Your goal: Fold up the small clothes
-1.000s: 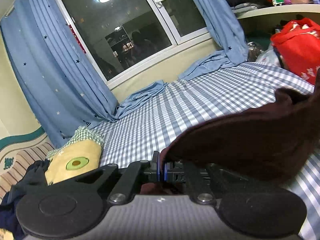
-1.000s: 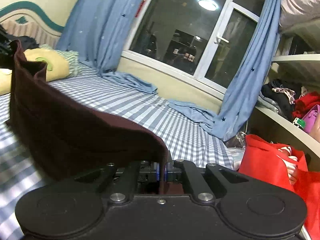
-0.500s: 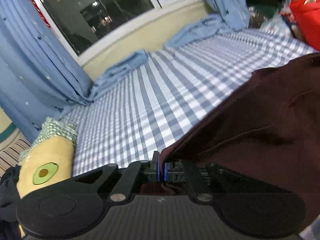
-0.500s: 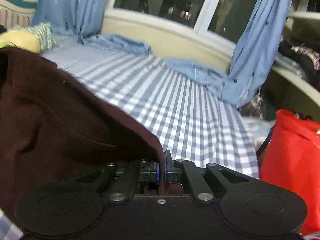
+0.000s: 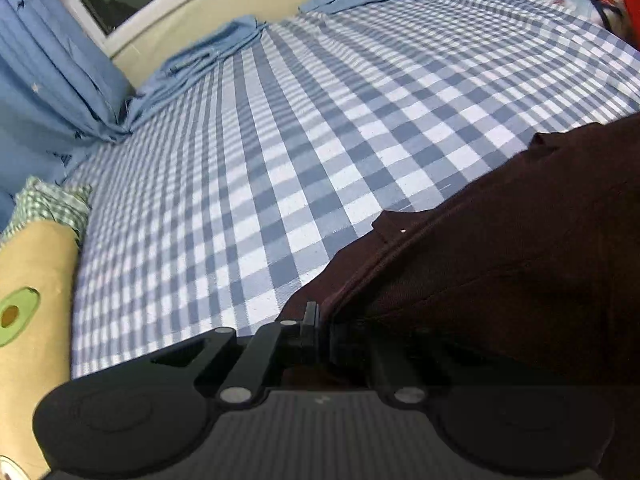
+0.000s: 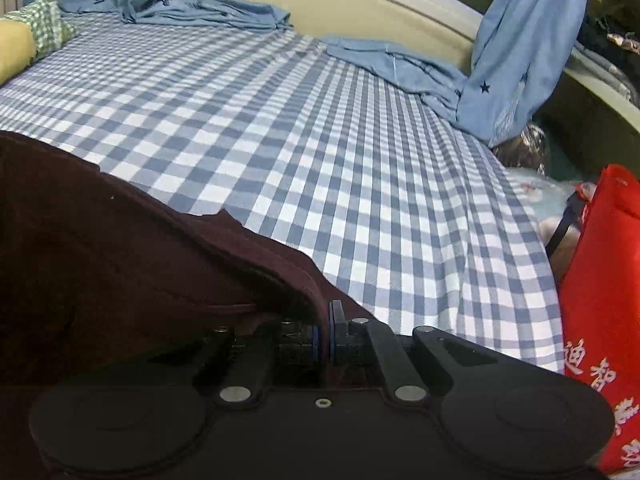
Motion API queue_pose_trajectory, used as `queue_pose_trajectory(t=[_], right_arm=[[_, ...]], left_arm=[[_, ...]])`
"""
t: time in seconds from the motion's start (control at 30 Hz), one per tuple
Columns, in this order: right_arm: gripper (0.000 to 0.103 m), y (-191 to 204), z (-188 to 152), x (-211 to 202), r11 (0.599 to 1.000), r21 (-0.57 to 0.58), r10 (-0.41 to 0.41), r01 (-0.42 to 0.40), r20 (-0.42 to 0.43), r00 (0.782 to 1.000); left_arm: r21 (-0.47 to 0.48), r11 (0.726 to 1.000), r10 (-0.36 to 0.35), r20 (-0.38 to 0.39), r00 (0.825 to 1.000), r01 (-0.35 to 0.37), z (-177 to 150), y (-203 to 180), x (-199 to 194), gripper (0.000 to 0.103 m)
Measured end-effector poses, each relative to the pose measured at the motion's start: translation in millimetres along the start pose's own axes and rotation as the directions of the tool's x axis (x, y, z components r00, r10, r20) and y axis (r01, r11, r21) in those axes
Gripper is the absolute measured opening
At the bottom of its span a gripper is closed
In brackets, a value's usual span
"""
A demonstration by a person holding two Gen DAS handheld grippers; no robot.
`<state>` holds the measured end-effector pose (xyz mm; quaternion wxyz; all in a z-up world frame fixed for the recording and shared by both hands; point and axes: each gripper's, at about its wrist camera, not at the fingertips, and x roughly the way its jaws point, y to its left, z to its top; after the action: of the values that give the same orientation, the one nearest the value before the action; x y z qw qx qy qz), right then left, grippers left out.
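Currently my left claw (image 5: 320, 316) and right claw (image 6: 325, 320) are each clamped on an edge of the maroon garment (image 5: 500, 248) low over the checked bedsheet (image 5: 280, 140); uneven lowering risks a bunched, crooked lay.

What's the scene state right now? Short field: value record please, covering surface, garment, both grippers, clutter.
surface: bed with blue-and-white checked sheet
garment: dark maroon garment, spanning between both grippers, partly over the sheet
left gripper: shut on the garment's edge
right gripper: shut on the garment's edge
pillow: yellow avocado pillow, at the bed's left side
curtains: blue star curtains, hems lying on the sheet's far edge
bag: red bag, at the bed's right side
fold status: cannot tell
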<state>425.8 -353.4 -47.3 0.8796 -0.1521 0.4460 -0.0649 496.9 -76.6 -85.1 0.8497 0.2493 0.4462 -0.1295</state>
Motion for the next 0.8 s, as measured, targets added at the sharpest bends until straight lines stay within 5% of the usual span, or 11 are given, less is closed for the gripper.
queue_pose_trajectory(t=[0.3, 0.53, 0.63, 0.7, 0.8], right_arm=[[0.008, 4.2, 12.0, 33.4, 0.999, 0.049, -0.02, 0.023, -0.061, 0.998], [0.016, 4.0, 12.8, 37.0, 0.997, 0.082, -0.006, 0.012, -0.066, 0.998], [0.031, 3.1, 14.3, 35.3, 0.995, 0.096, -0.006, 0.011, -0.058, 0.998], [0.05, 3.0, 14.8, 33.4, 0.995, 0.103, -0.01, 0.015, -0.055, 0.998], [0.076, 2.1, 12.8, 28.7, 0.993, 0.116, -0.018, 0.023, -0.047, 0.999]], left_arm=[[-0.052, 0.998, -0.047, -0.083, 0.995, 0.043, 10.2, 3.4, 37.7, 0.005], [-0.206, 0.969, -0.157, -0.102, 0.982, 0.134, 9.0, 34.9, 34.5, 0.015], [-0.255, 0.955, -0.18, -0.085, 0.98, 0.153, 10.5, 47.8, 27.6, 0.04], [-0.282, 0.949, -0.162, -0.057, 0.985, 0.14, 9.9, 55.6, 18.6, 0.071], [-0.298, 0.951, -0.091, -0.034, 0.995, 0.077, 7.5, 67.1, 5.6, 0.088]])
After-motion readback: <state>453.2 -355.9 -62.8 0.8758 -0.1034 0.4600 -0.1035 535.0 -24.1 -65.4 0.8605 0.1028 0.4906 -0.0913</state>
